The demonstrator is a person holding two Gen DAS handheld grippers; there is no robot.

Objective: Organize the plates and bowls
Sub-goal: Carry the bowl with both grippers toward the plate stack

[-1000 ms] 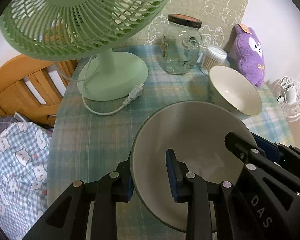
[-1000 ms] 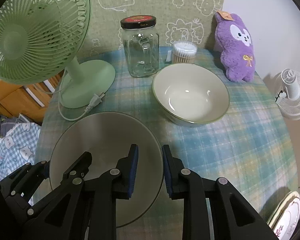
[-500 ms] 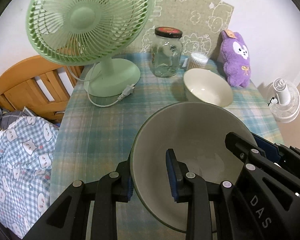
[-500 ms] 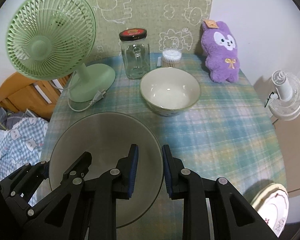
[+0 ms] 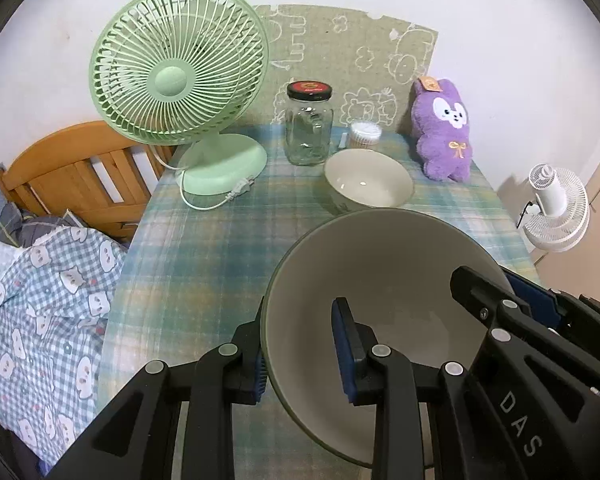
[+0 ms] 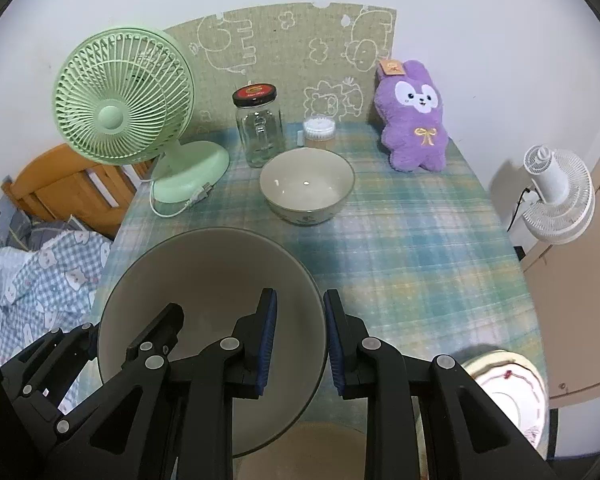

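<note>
Left wrist view: the left tongs are clamped on the near-left rim of the large grey bowl, one pad inside and one outside; the bowl hangs above the near edge of the surface. It appears to be glazed ceramic, so probably heavy, rigid, slippery and breakable; opposite rim points suit it.

Right wrist view: the right tongs pinch the opposite rim. The small bowl sits mid-surface, the jar, green fan and plush rabbit line the far edge, and a plate lies at the near-right corner
</note>
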